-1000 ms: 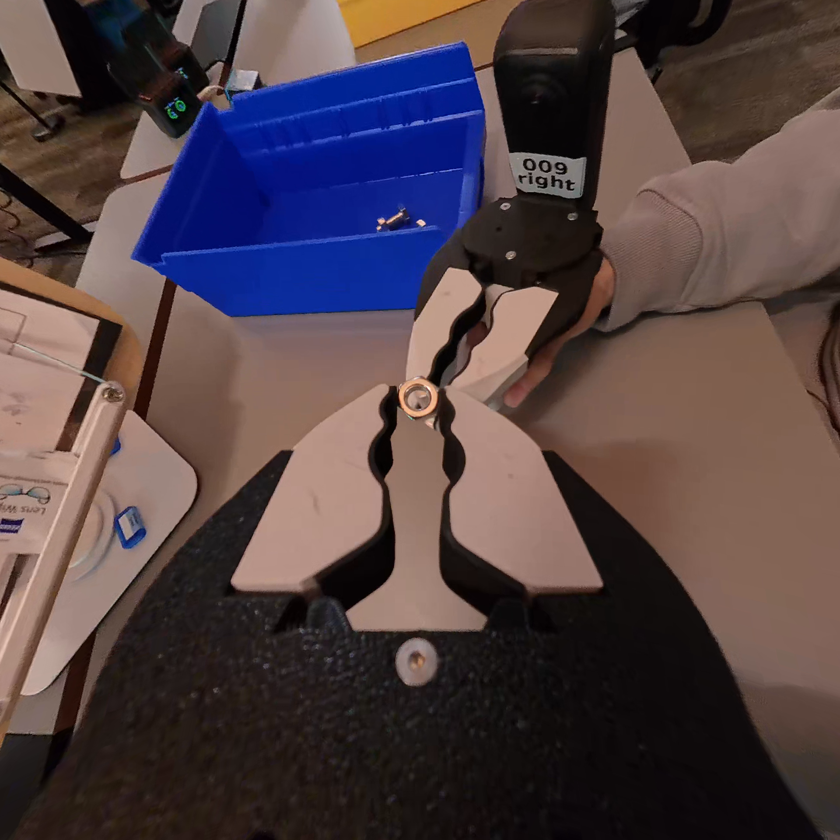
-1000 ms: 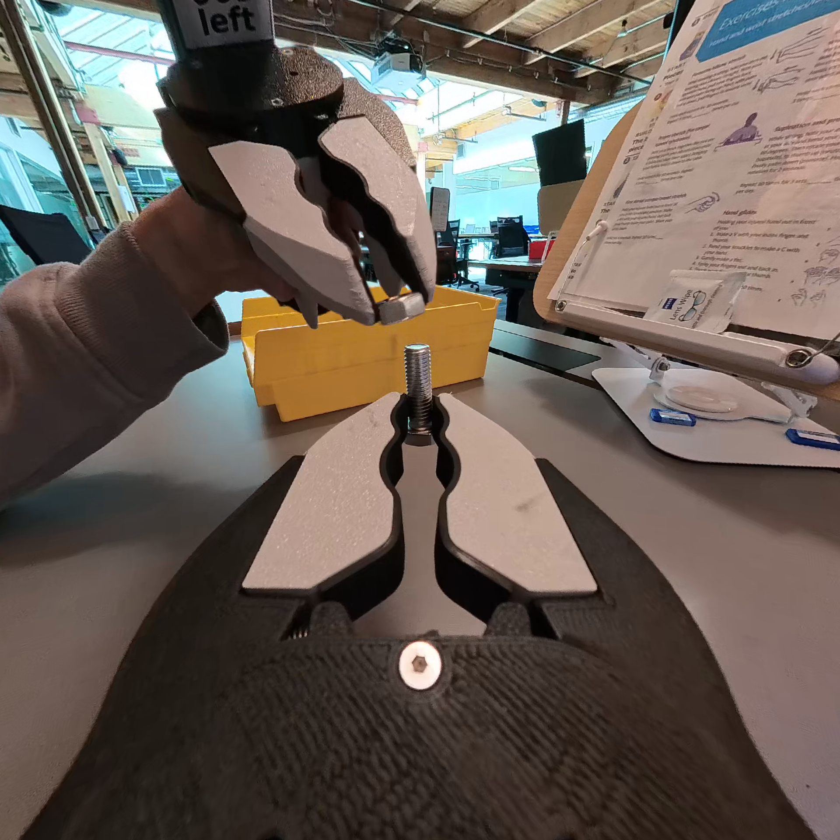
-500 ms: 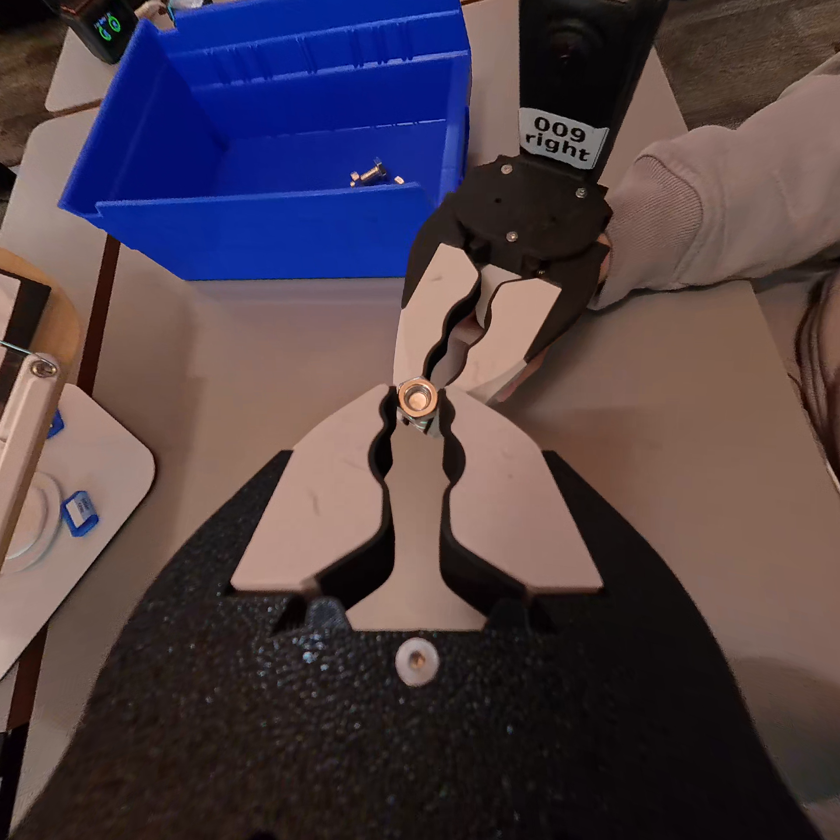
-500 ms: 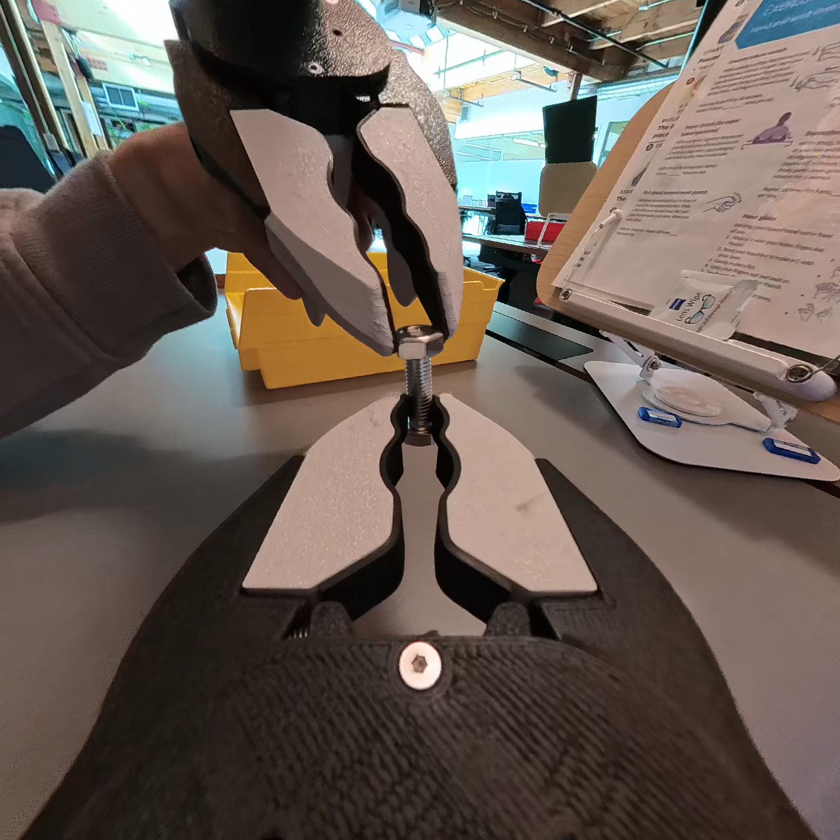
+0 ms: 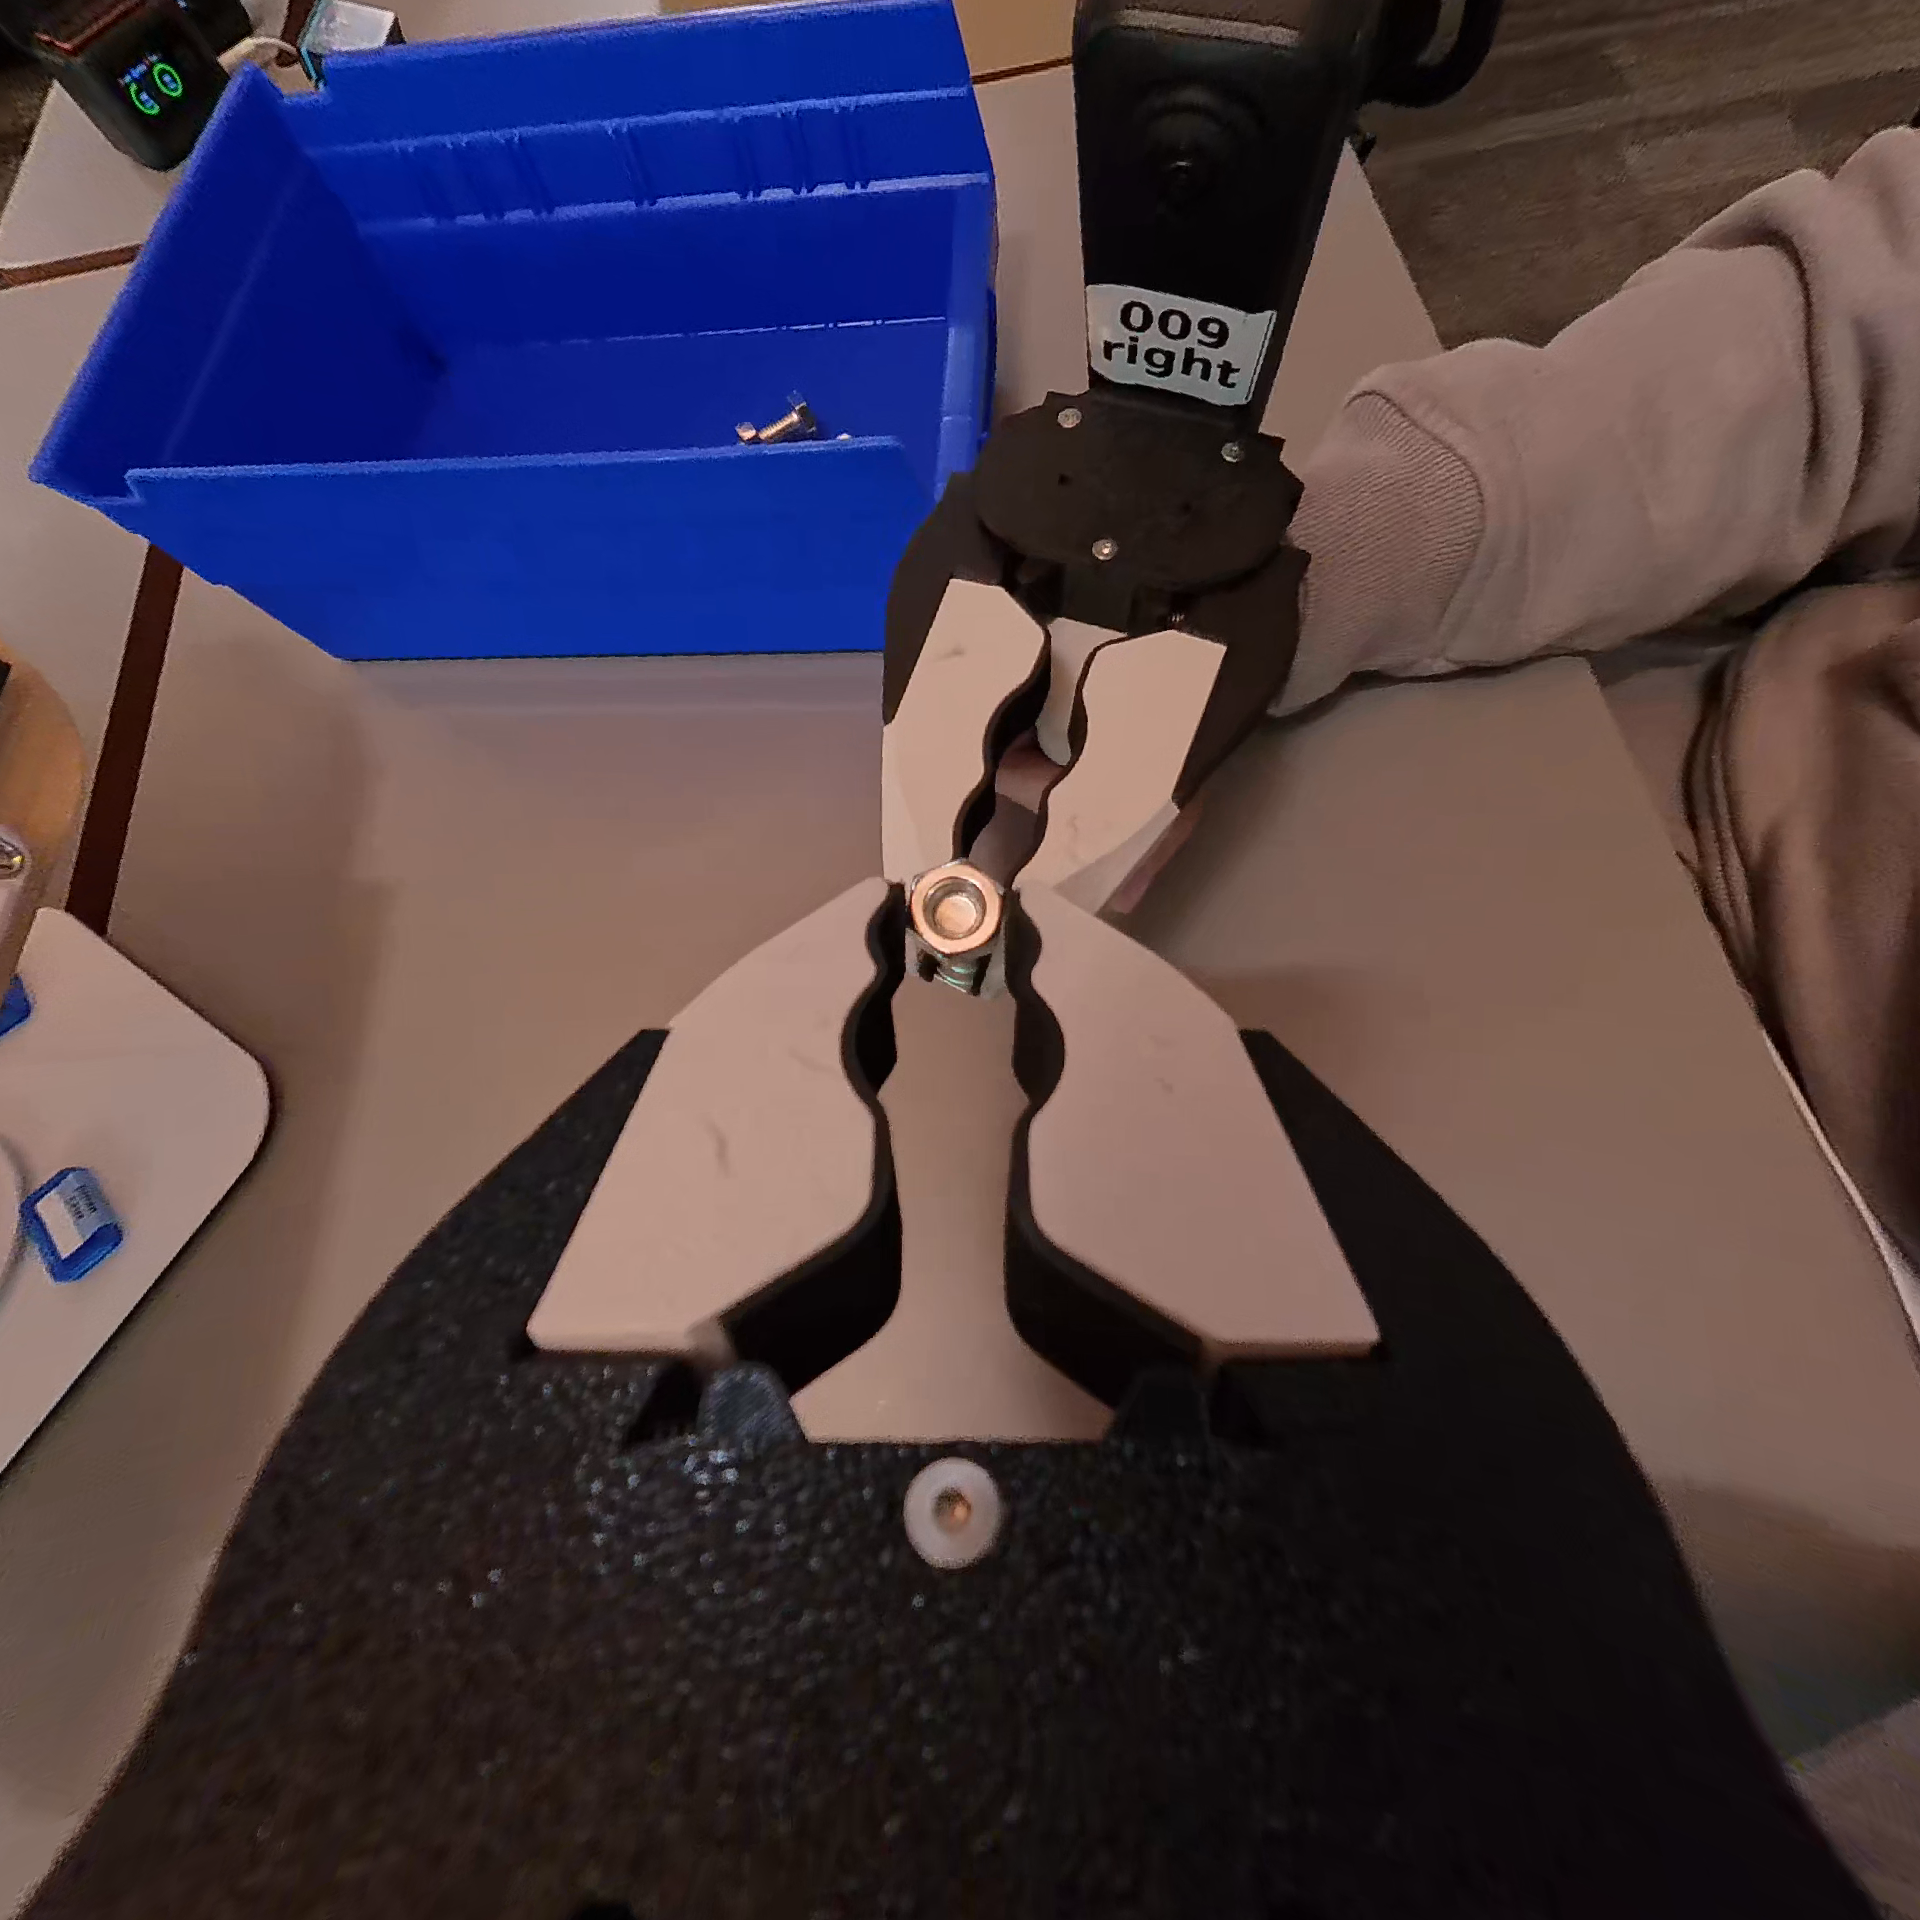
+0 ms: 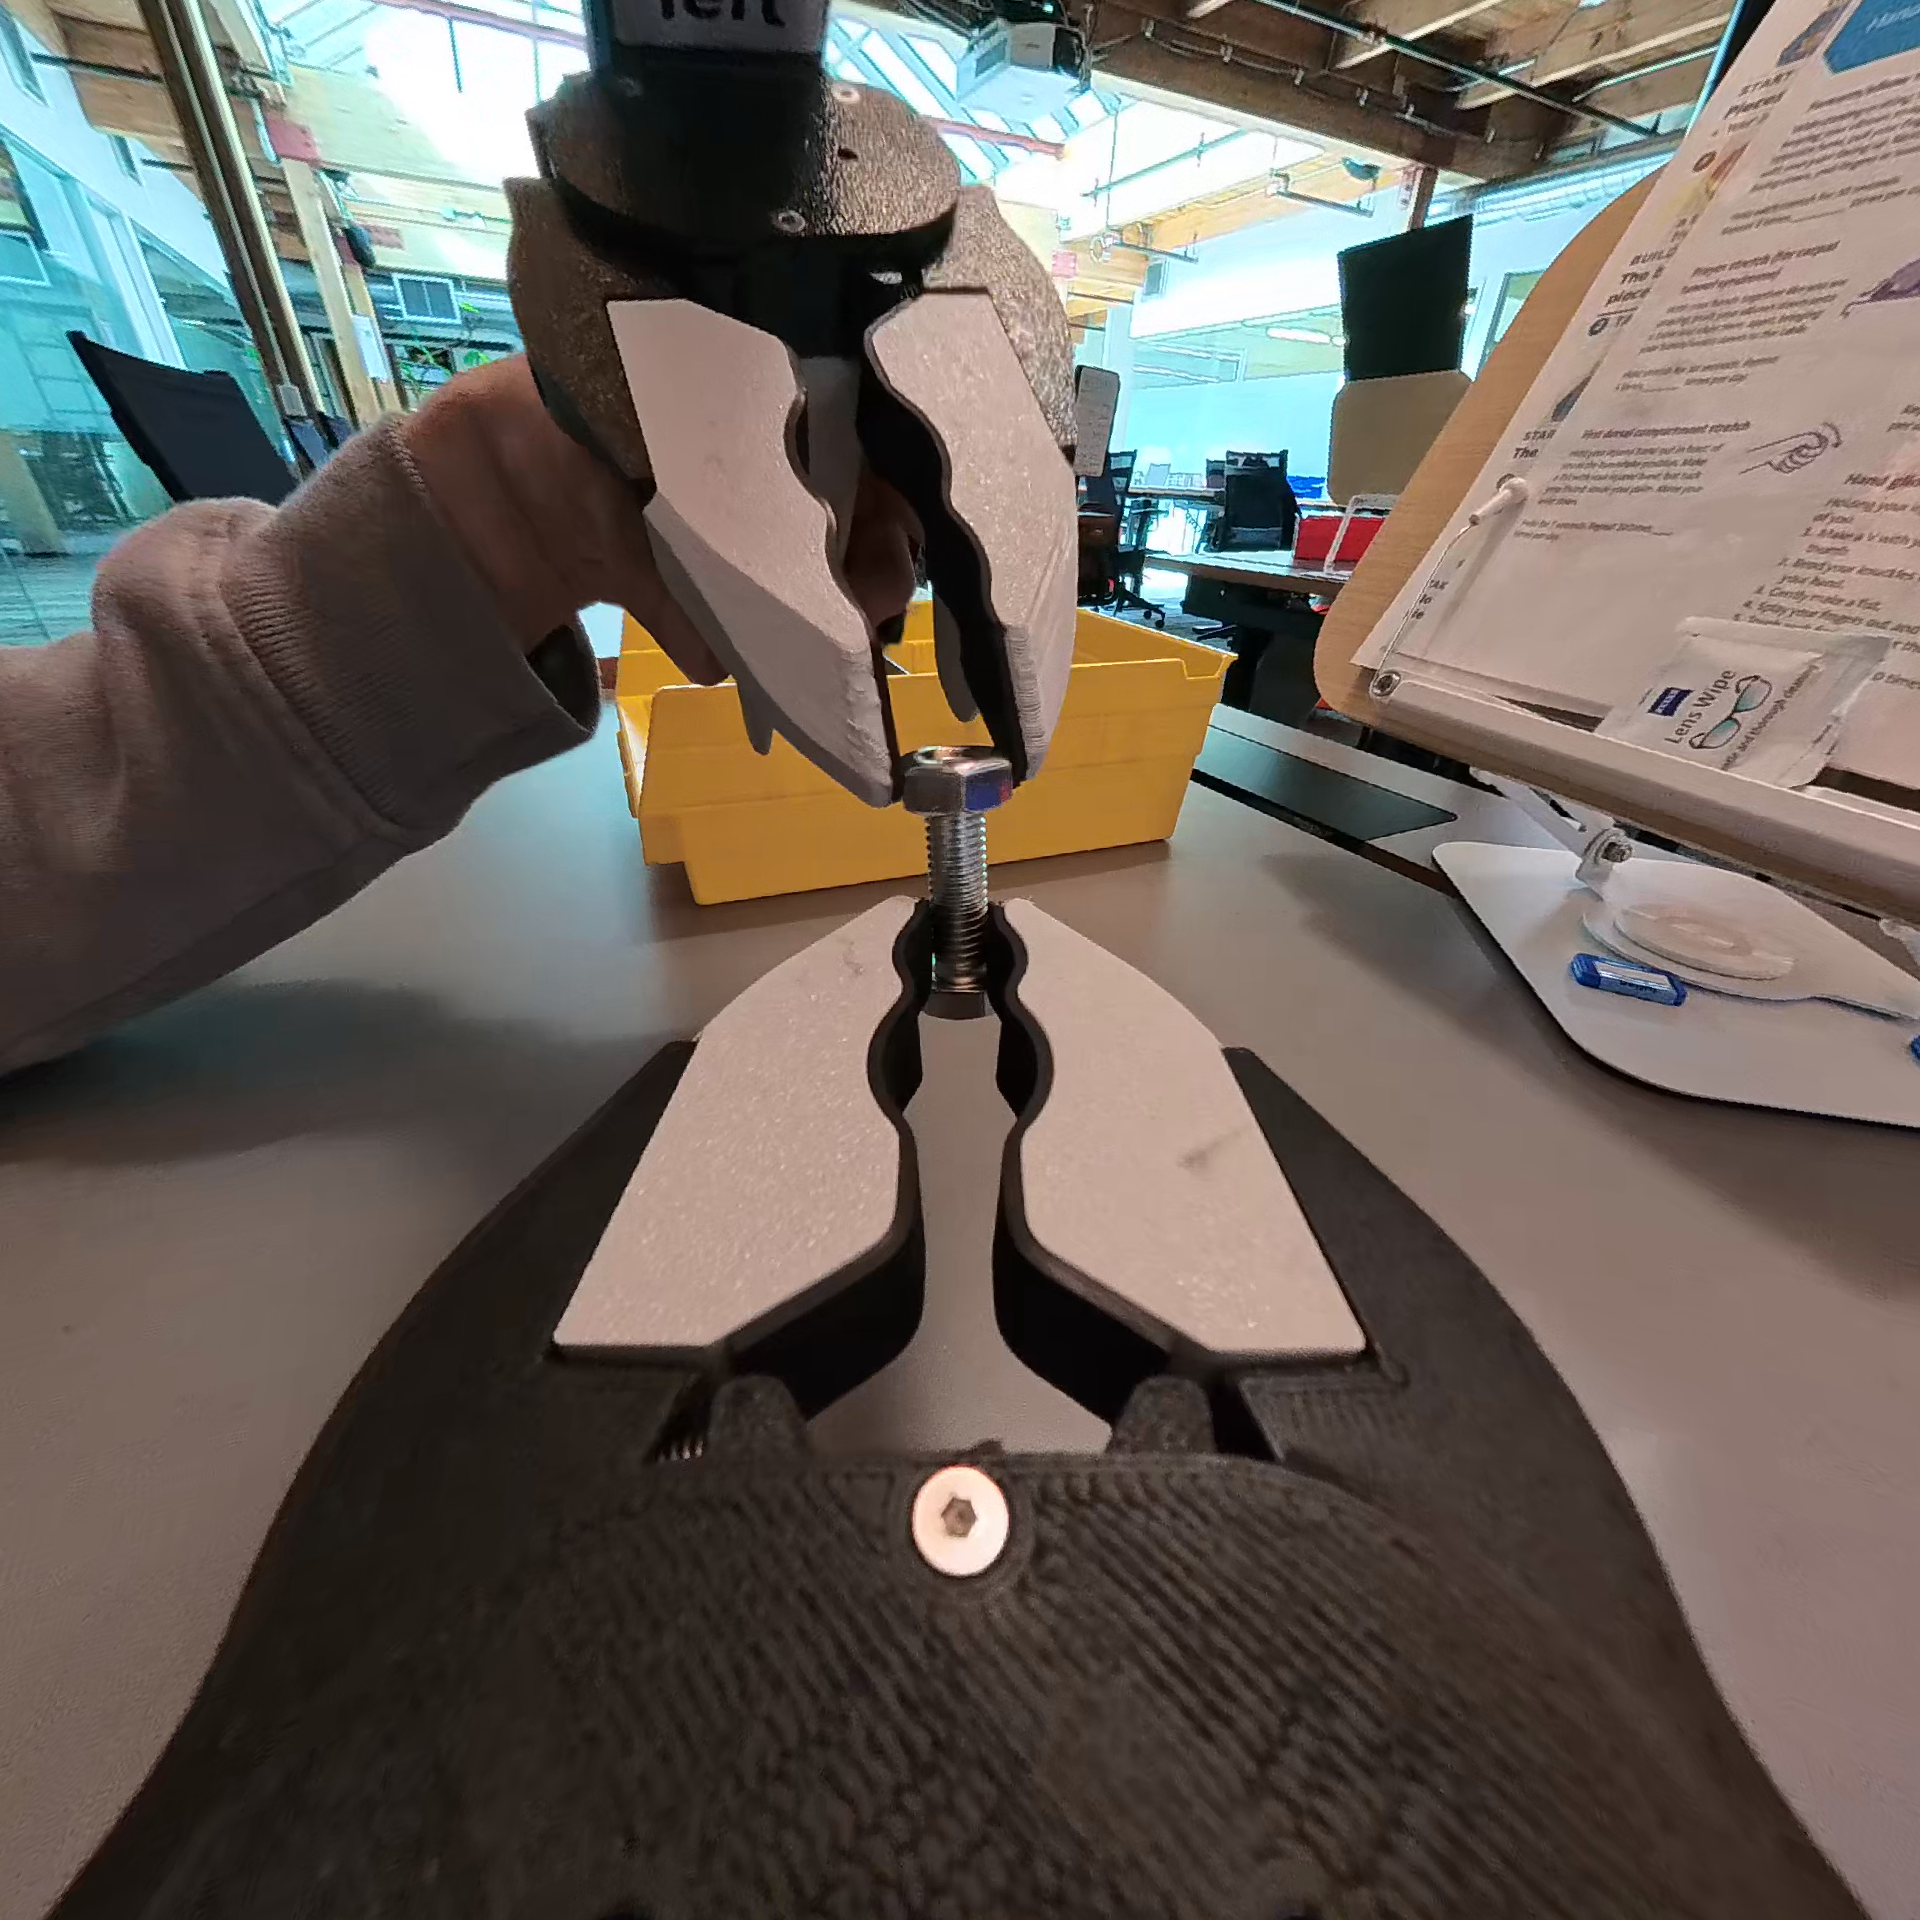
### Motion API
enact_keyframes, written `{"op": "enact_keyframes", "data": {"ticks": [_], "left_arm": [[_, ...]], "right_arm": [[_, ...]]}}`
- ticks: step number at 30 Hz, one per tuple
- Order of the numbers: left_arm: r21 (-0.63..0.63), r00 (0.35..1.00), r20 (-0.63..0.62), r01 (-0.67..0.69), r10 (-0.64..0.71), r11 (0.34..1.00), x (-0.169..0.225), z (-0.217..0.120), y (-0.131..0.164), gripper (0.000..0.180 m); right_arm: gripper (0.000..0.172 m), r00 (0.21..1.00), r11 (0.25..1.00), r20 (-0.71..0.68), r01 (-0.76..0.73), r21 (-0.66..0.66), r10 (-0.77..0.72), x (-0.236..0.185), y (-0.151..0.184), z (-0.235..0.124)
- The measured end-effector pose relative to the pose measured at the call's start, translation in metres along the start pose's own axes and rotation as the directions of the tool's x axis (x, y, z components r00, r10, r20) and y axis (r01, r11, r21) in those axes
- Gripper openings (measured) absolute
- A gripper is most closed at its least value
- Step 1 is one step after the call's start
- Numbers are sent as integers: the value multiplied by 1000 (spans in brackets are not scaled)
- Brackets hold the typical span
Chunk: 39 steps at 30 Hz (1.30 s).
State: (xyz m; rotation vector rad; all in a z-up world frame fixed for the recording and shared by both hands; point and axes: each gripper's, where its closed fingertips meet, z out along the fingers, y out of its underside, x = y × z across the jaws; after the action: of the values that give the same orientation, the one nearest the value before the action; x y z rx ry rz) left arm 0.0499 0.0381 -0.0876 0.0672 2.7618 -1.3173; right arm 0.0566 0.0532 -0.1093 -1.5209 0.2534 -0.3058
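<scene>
The right gripper point(image 6: 958, 935) clamps the lower shank of a silver bolt point(image 6: 958, 883); directly above its tips, the left gripper point(image 6: 951, 774) pinches a hex nut point(image 6: 954, 781) seated on the bolt's top end. The bolt's long axis stands upright, threaded end up, head down. A tilted nut would likely cross-thread; a loosened pinch could drop it toward the yellow bin point(image 6: 1122, 748) beyond.

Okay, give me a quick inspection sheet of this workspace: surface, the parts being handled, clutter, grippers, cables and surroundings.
Surface: grey table, bare around the grippers.
Job's things: upright bolt; hex nut sits on its top end.
Clutter: blue bin holding a loose bolt; yellow bin; document stand.
Grippers: left gripper clamps the nut from above; right gripper clamps the bolt's lower shank.
Cables: nothing seen.
Surroundings: open office, desks and chairs behind.
</scene>
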Motion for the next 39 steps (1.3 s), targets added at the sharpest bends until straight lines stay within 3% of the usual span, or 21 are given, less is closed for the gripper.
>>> {"op": "enact_keyframes", "data": {"ticks": [6, 15, 22, 26, 31, 34, 39], "left_arm": [[-79, 999, 44, -17, 20, 997, 0, 1, 4, 17], [-52, 999, 39, -5, 7, 999, -2, 1, 2, 18], [-29, 999, 47, -2, 3, 1000, -5, 2, 2, 31], [94, 999, 46, -7, 2, 996, -3, -7, -16, 38], [274, 985, 145, 47, -89, 960, -16, -21, -29, 41], [455, 965, 184, 85, -187, 887, -19, -22, -28, 49], [666, 938, 175, 111, -299, 737, -19, -27, -15, 44]], "right_arm": [[9, 1000, 999, -12, 19, -26, -19, 0, 3, 2], [9, 1000, 1000, -11, 9, -17, -9, 1, 2, 1], [9, 1000, 1000, -14, 6, -14, -6, 1, 1, 0], [9, 999, 998, -6, -49, 26, 50, 3, -5, -2], [9, 993, 990, -6, -115, 80, 116, 8, -13, -7], [9, 992, 989, -21, -120, 87, 123, 12, -15, -9], [9, 994, 992, -17, -107, 66, 108, 9, -11, -7]]}}
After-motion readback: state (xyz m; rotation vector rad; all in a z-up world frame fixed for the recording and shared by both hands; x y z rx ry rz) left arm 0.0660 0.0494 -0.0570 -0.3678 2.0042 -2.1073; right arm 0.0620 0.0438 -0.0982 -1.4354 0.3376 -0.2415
